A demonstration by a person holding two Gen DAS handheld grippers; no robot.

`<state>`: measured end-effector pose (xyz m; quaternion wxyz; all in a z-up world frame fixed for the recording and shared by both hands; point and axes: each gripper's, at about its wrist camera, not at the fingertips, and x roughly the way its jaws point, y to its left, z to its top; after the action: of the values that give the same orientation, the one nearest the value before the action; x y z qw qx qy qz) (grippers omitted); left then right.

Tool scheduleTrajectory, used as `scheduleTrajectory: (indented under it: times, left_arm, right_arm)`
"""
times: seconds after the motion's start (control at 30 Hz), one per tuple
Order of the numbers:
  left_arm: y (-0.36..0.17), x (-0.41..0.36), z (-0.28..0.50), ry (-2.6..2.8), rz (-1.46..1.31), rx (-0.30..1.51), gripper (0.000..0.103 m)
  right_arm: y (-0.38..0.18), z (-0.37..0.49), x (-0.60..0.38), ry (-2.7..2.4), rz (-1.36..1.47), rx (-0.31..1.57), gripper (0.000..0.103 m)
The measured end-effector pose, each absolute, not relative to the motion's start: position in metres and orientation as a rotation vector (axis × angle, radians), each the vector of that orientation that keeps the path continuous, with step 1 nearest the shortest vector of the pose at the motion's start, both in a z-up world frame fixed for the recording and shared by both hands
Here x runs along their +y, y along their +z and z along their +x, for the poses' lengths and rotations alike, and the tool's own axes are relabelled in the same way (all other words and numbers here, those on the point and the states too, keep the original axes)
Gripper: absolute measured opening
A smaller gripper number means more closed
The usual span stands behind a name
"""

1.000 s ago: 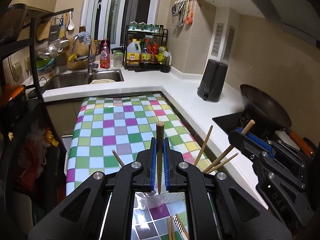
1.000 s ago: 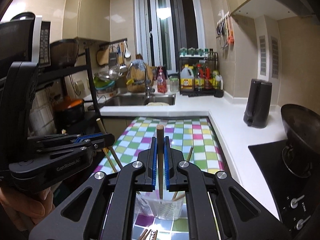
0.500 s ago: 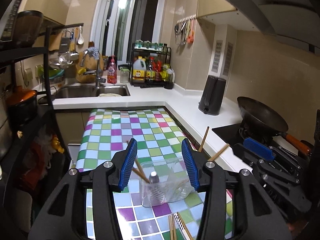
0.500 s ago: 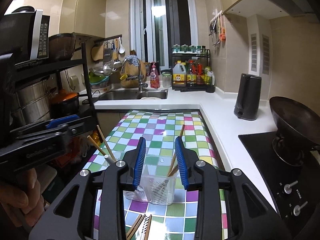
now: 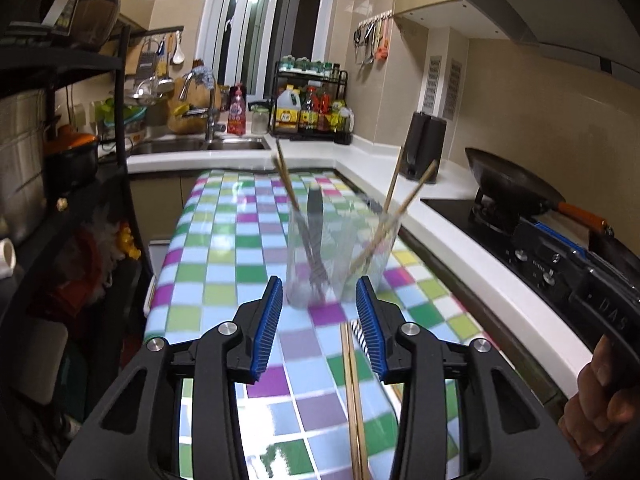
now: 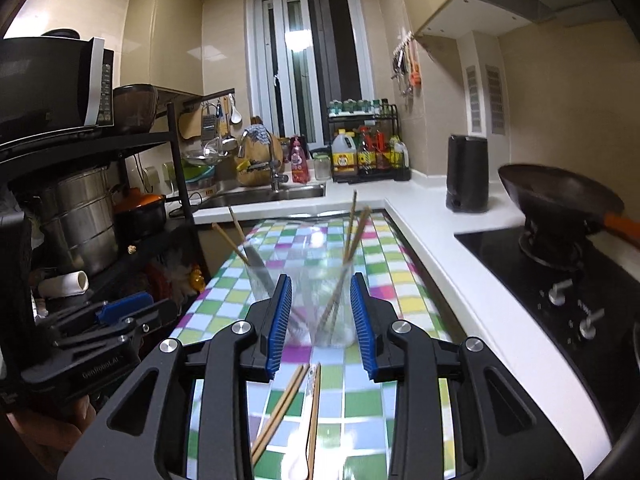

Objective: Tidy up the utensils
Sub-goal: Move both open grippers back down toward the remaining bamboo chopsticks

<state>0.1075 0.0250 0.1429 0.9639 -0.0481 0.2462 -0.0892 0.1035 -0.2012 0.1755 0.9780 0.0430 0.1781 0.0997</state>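
A clear plastic cup stands on the checkered table and holds several wooden chopsticks and a metal utensil. It also shows in the right wrist view. My left gripper is open and empty, just in front of the cup. My right gripper is open and empty, also just before the cup. Loose chopsticks lie on the table under the left gripper, and they also show in the right wrist view beside a white spoon.
A white counter runs along the right with a black hob, a wok and a black kettle. A sink and bottle rack stand at the back. A dark shelf with pots stands left.
Both grippers were shut on a chopstick one second ago. They opened, the chopsticks dropped into the cup, and both grippers have pulled back and lowered toward the table.
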Motion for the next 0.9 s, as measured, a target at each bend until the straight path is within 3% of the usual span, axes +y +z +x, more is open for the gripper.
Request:
scheduleTrajectory:
  times: [0.43, 0.5, 0.53, 0.57, 0.63, 0.9]
  left_arm:
    - [0.082, 0.011, 0.060, -0.184, -0.060, 0.550, 0.021]
    - [0.076, 0.016, 0.054, -0.158, -0.045, 0.538, 0.019]
    - [0.072, 0.019, 0.054, -0.149, -0.048, 0.543, 0.017]
    - [0.068, 0.019, 0.054, -0.143, -0.058, 0.553, 0.017]
    - [0.059, 0.023, 0.056, -0.139, -0.086, 0.585, 0.017]
    - [0.029, 0.011, 0.056, -0.203, -0.139, 0.700, 0.017]
  right_arm:
    - [0.106, 0.059, -0.203, 0.175, 0.098, 0.456, 0.032]
    - [0.099, 0.056, -0.206, 0.171, 0.108, 0.467, 0.028]
    - [0.095, 0.055, -0.208, 0.175, 0.111, 0.476, 0.021]
    - [0.093, 0.055, -0.208, 0.177, 0.108, 0.484, 0.015]
    - [0.085, 0.056, -0.211, 0.179, 0.106, 0.509, 0.012]
    - [0.041, 0.070, -0.196, 0.263, 0.097, 0.676, 0.015]
